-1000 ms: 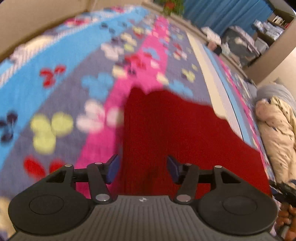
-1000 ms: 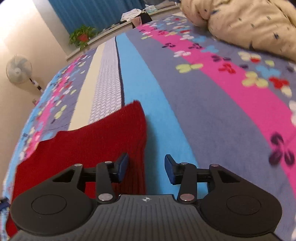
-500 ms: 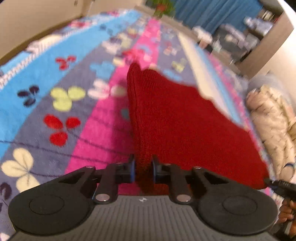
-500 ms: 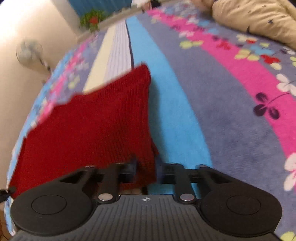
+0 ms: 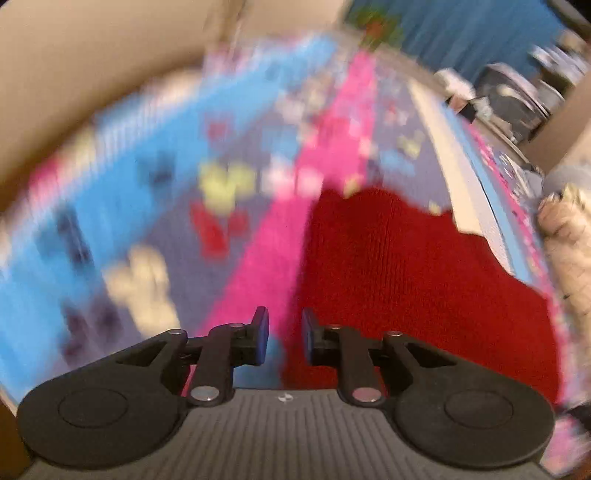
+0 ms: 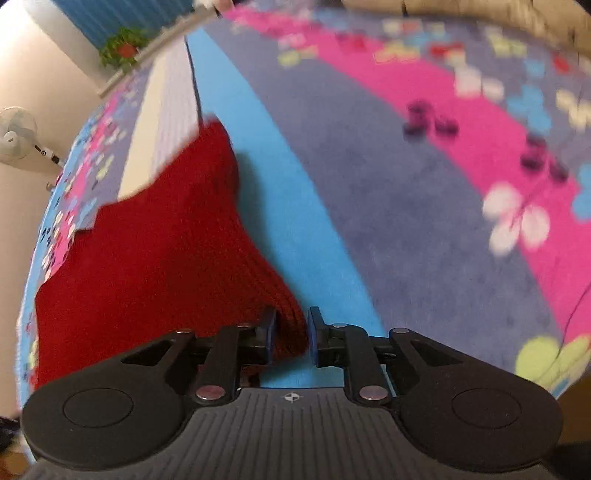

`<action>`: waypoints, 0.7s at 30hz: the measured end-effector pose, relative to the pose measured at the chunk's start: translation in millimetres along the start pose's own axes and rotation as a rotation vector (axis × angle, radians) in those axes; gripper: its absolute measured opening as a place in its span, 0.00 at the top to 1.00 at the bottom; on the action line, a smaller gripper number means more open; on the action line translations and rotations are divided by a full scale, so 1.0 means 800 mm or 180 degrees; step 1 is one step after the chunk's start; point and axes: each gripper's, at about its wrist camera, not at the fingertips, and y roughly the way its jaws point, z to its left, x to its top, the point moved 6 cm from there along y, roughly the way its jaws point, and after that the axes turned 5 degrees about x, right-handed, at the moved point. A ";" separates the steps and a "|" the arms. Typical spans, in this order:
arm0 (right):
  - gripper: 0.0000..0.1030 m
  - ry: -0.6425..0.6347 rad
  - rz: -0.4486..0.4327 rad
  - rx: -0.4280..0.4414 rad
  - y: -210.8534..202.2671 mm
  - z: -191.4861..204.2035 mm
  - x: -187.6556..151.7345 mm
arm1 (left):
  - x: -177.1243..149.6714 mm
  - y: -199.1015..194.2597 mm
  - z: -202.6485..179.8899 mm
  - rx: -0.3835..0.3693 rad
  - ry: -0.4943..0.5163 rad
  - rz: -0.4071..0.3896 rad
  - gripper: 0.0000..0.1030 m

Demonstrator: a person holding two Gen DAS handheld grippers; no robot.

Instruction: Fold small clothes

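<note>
Bed cover [image 6: 424, 206]: we see a big fleece spread with blue, grey-purple and pink stripes and clover-like flowers; it fills most of both views, badly blurred in the left one

Red knit garment [image 5: 406, 280]: it lies on the spread, its far part flat, its near edge bunched up towards both claws; in the right view [image 6: 155, 258] a ribbed edge runs straight down to the claw

Curtain [image 5: 461, 29]: blue, along the far end of the room

Cream bundle [image 5: 569, 236]: pale fabric heaped at the right edge of the left view, just past the red knit; we can't tell what it is

Fan [image 6: 16, 134]: white, standing by the wall off the far left side of the bed

Plant [image 6: 123, 48]: green with something red in it, on the ledge by the curtain

Right claw [image 6: 291, 334]: its jaws are opening, and the ribbed red edge sits pinched between the blue pads, filling the gap

Left claw [image 5: 285, 341]: jaws opening too; the red edge lies against the right pad, with pink spread showing through the rest of the gap, so we'd say it isn't clamped
</note>
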 end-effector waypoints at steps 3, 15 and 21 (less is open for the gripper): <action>0.77 -0.0381 -0.0667 -0.0472 -0.035 0.015 0.014 | 0.004 -0.017 -0.028 -0.0078 0.0276 -0.0278 0.75; 0.60 -0.0697 0.0082 -0.0336 0.033 0.043 -0.024 | -0.035 0.028 -0.083 -0.0014 0.0792 0.0244 0.71; 0.59 -0.0814 0.0183 -0.0401 0.048 0.041 -0.019 | -0.050 0.045 -0.082 -0.0041 0.0785 0.0493 0.65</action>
